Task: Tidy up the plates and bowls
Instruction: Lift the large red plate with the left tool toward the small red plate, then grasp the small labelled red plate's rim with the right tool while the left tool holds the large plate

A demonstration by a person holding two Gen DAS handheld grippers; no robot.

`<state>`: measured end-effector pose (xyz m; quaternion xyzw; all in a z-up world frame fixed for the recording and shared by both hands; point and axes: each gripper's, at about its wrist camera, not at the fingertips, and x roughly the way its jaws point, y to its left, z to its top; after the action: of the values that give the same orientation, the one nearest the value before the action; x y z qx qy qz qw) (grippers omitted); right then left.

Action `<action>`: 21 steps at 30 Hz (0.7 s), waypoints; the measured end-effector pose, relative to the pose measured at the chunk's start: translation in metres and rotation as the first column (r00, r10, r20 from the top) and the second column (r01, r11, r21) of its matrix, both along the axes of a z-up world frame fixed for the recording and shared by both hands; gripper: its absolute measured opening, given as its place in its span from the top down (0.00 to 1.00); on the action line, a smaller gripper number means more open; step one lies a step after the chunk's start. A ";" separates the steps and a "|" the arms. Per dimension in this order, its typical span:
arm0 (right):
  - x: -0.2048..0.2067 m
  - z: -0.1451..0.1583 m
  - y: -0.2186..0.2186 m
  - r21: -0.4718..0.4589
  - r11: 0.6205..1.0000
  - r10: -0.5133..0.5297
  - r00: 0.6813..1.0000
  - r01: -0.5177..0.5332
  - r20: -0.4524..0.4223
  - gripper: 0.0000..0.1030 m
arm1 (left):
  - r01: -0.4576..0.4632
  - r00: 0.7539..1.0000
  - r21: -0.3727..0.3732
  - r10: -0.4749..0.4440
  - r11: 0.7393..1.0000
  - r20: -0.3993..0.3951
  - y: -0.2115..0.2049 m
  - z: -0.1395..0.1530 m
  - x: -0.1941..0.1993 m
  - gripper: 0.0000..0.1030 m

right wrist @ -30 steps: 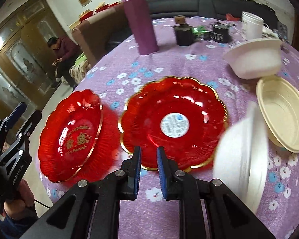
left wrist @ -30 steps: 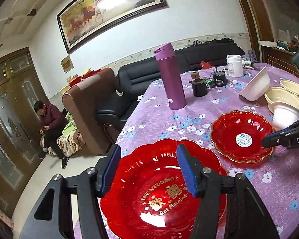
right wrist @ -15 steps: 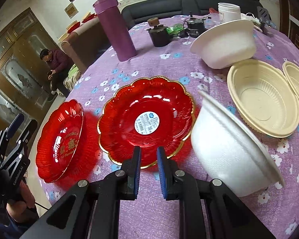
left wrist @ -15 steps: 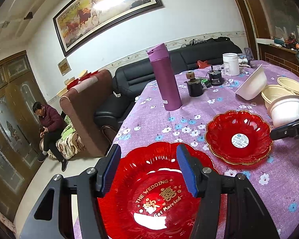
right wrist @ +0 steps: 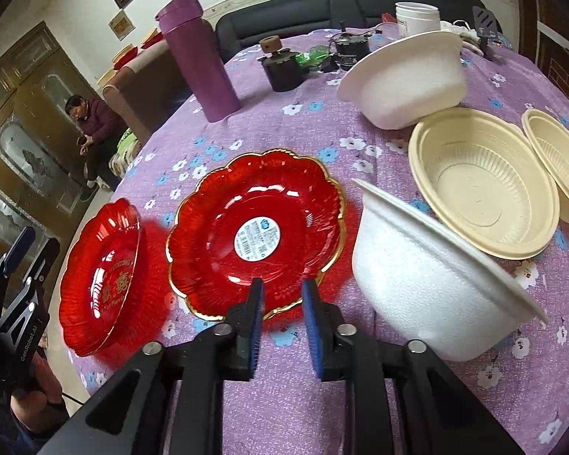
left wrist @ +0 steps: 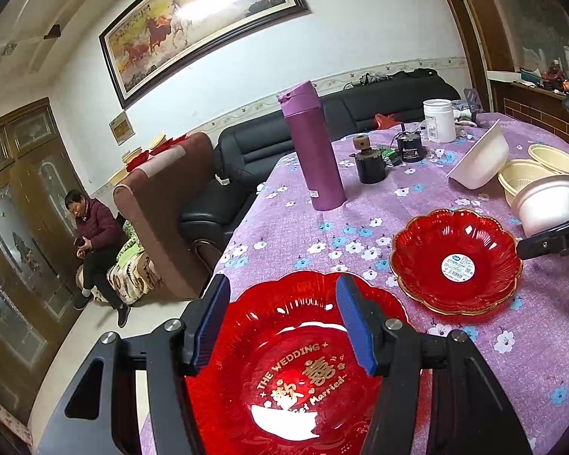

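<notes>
A red wedding plate point(left wrist: 303, 379) lies at the table's near left edge, and my left gripper point(left wrist: 280, 295) hovers open above it. A gold-rimmed red plate point(right wrist: 258, 227) with a white sticker lies to its right. My right gripper point(right wrist: 282, 288) stands at this plate's near rim. Its jaws are opening, the rim lies between them, and the pads do not press on it. A white foam bowl point(right wrist: 417, 284) leans tilted just right of that gripper. A second white bowl point(right wrist: 406, 79) leans farther back. Two cream bowls point(right wrist: 481, 185) point(right wrist: 561, 167) sit at the right.
A purple flask point(right wrist: 197, 57), two black pots point(right wrist: 284, 68), and a white jar point(right wrist: 417, 15) stand at the back of the purple flowered tablecloth point(right wrist: 360, 398). The table edge runs along the left. Beyond it are a sofa point(left wrist: 246, 151) and a seated person point(left wrist: 95, 235).
My right gripper's jaws have spread apart. The white foam bowl, blurred a second ago, now rests tilted on the cloth. The left gripper has stayed over the wedding plate.
</notes>
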<state>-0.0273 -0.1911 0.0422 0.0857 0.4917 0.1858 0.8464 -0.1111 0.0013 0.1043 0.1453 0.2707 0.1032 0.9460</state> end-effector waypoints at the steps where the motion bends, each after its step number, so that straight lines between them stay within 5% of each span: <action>1: 0.000 0.000 0.000 -0.006 1.000 -0.003 1.000 0.003 0.001 0.67 | 0.009 1.000 -0.014 -0.009 1.000 -0.010 0.001 0.000 0.002 0.43; 6: 0.007 0.003 -0.007 -0.043 0.998 -0.045 0.999 0.045 0.001 0.55 | 0.096 0.985 -0.211 -0.123 0.973 -0.117 0.011 0.006 0.029 0.43; 11: 0.017 -0.002 -0.016 -0.016 0.997 -0.071 0.997 0.071 -0.030 0.55 | 0.144 0.946 -0.353 -0.233 0.925 -0.226 -0.002 -0.005 0.076 0.44; 16: 0.022 -0.009 -0.013 -0.031 0.997 -0.068 0.997 0.067 -0.046 0.55 | 0.089 0.898 -0.437 -0.261 0.895 -0.353 -0.012 -0.034 0.127 0.73; 21: 0.022 -0.014 -0.013 -0.023 0.998 -0.059 0.997 0.058 -0.046 0.55 | 0.058 0.863 -0.464 -0.278 0.884 -0.422 -0.024 -0.057 0.154 0.76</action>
<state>-0.0057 -0.2040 0.0284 0.0951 0.5106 0.1537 0.8406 0.0424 -0.0225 0.0477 -0.0254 0.4972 -0.0842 0.8631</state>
